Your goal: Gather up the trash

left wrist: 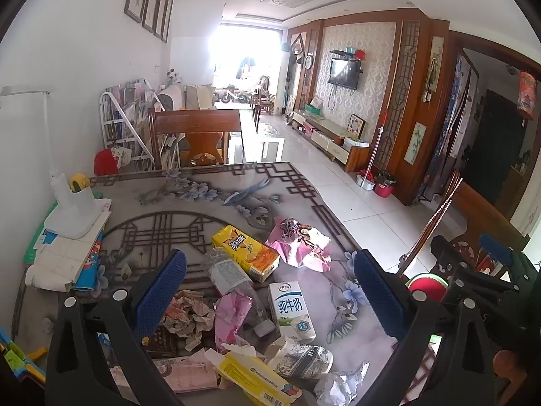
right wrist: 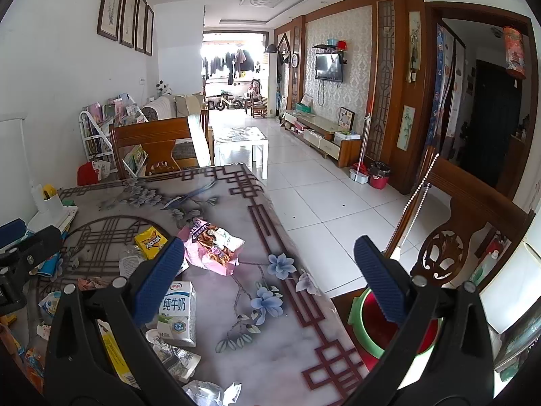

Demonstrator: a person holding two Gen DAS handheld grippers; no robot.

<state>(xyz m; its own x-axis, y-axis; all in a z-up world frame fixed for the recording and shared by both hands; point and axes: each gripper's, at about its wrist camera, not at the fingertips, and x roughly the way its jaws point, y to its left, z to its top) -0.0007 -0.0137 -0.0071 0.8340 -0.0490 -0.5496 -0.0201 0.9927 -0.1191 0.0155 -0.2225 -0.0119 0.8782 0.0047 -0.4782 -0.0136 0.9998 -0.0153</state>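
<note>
A: Left gripper status?
B: Jaws spread wide, blue pads far apart, nothing held. Positioned above the trash heap on the table.

A: Right gripper status?
B: Likewise fully spread, empty. Left pad over the table edge, right pad out past the edge above a green-rimmed red basin on the floor beside the table.

A: Location of trash?
B: Clustered at the near end of the patterned tabletop. From the left wrist view: yellow snack box lying flat, touching a clear plastic bottle at its near side. Pink foil wrapper just right of the box. White milk carton on its back nearer the camera. Pink plastic bag and crumpled paper left of the carton. Crushed patterned paper cup, yellow flat box and crumpled foil scrap at the nearest edge.

A: Other items on the table?
B: White desk lamp base on a stack of papers at the left edge, well apart from the heap. Wooden chair at the far end.
</note>
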